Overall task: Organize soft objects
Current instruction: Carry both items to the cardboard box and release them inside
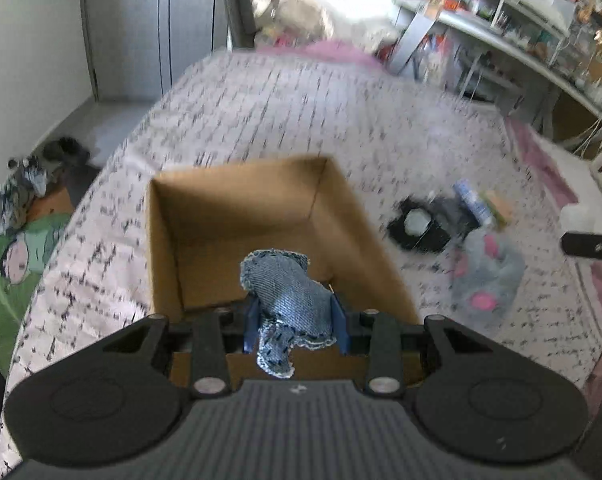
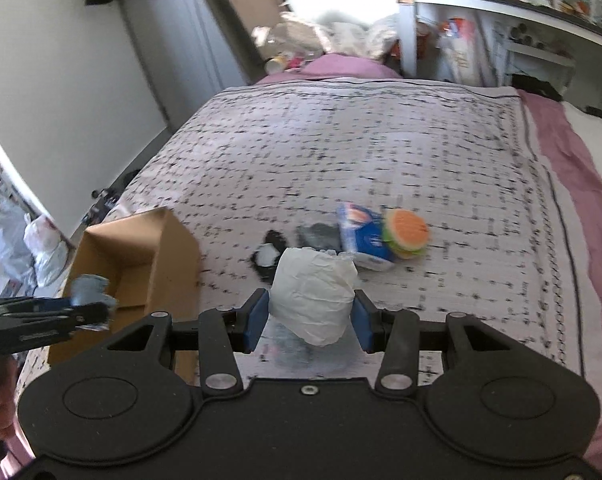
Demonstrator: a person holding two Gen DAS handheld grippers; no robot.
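Note:
My left gripper (image 1: 296, 322) is shut on a blue denim soft toy (image 1: 289, 300) and holds it over the open cardboard box (image 1: 237, 216) on the bed. In the right wrist view the box (image 2: 141, 256) stands at the left, with the left gripper and denim toy (image 2: 89, 292) above it. My right gripper (image 2: 311, 320) is shut on a crumpled white soft bundle (image 2: 313, 296), held above the bedspread to the right of the box.
On the patterned bedspread (image 2: 341, 152) lie a black-and-white soft item (image 2: 267, 258), a blue-white packet (image 2: 363, 240) and a burger-shaped plush (image 2: 405, 234). A grey plush with pink spots (image 1: 487, 276) lies right of the box. Desk and shelves (image 1: 521, 32) stand behind.

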